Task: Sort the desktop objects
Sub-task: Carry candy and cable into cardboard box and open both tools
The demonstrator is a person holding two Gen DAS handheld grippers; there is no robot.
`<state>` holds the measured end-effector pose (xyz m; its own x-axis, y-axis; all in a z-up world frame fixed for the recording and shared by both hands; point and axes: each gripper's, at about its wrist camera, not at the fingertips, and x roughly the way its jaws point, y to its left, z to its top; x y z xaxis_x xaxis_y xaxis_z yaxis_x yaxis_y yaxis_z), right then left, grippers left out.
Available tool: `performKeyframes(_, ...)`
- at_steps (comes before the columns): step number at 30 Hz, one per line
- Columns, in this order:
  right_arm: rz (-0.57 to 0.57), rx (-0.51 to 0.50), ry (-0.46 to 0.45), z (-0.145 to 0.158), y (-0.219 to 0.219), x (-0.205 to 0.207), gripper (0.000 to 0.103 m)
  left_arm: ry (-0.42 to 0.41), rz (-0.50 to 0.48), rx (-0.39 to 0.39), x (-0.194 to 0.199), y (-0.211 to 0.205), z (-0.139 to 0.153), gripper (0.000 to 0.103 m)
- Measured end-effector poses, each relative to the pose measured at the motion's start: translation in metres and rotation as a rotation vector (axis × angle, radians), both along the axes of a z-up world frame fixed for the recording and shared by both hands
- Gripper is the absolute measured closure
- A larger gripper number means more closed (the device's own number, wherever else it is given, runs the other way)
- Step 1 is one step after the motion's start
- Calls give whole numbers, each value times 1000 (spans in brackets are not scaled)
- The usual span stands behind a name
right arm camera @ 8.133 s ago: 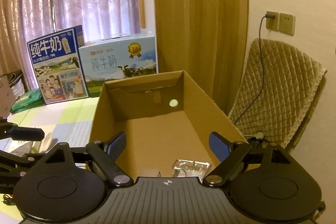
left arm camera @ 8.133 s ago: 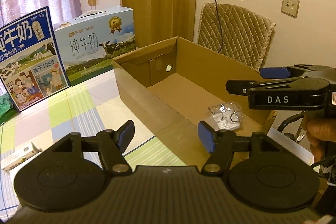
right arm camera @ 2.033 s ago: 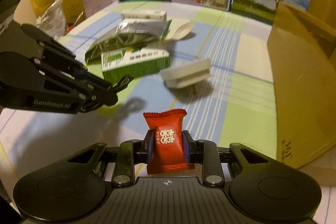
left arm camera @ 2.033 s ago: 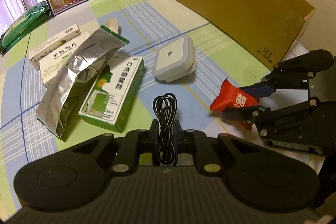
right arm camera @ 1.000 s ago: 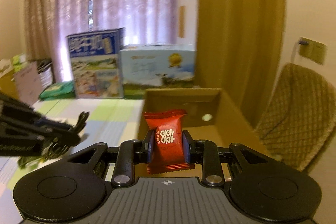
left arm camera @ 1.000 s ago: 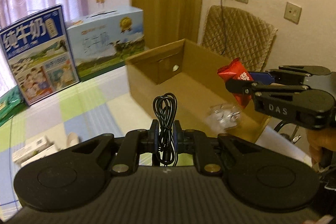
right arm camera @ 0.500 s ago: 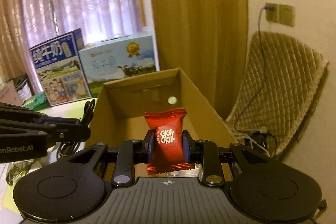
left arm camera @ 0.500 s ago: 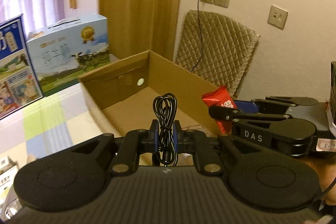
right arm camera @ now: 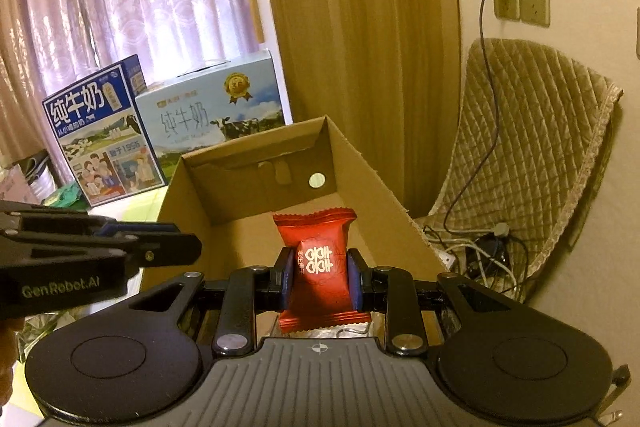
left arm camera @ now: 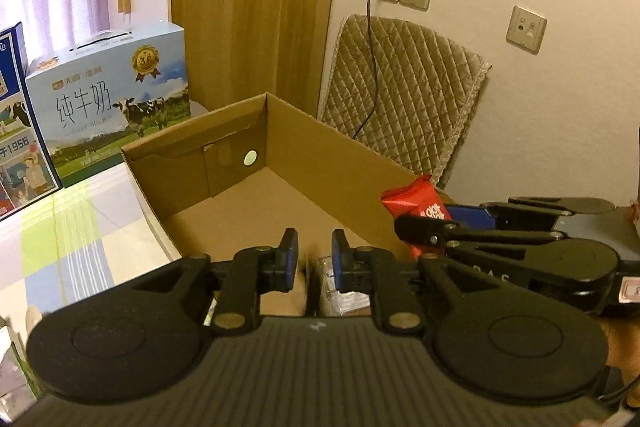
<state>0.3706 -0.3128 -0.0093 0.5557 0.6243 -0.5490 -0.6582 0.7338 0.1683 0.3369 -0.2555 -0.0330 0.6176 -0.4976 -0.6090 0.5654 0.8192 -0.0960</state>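
Right now both pairs of tongs hang over the open cardboard box (right arm camera: 360,179), which stands at the counter's far edge beside the wall, and that position makes sense for a drop into it. The right tongs (right arm camera: 320,277) are clenched on the red candy packet (right arm camera: 316,267), gripping it across its middle so the crimped ends stick out above and below; a soft wrapper held this way should fall cleanly once the pads part. From the left wrist view the same packet (left arm camera: 416,205) shows above the box's near right wall, so by my reading it is over the opening or close to its rim, though I cannot tell which.

The left tongs (left arm camera: 314,261) are released, their blue pads (left arm camera: 290,259) apart with nothing between them, poised above the near end of the box.

Much of the box floor is hidden. The tong bodies cover its near end in both views; only a corner of a clear plastic bag (left arm camera: 340,291) peeks out there, its contents too obscured to name. A dark blur just below the left pads is unreadable. The counter (left arm camera: 72,227) itself is cut off at the left, showing only striped cloth and two milk cartons (right arm camera: 216,123) standing at its far edge.
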Motion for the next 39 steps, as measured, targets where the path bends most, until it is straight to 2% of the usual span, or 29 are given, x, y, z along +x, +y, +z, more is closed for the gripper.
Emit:
performKeyframes(15, -2, 7, -4, -1, 4, -3, 77, 5, 46, 19, -1, 23, 1, 90)
performKeyframes(16, -4, -2, -9, -1, 6, -3, 74, 6, 48, 25, -2, 24, 0, 90)
performKeyframes(18, -13, -6, -22, -1, 7, -4, 45, 9, 53, 31, -2, 26, -1, 90)
performKeyframes(20, -19, -1, -44, 0, 6, -5, 37, 15, 58, 32, -1, 30, -2, 90)
performKeyframes(39, 0, 0, -49, 0, 12, -10, 37, 6, 91, 46, -5, 46, 0, 88)
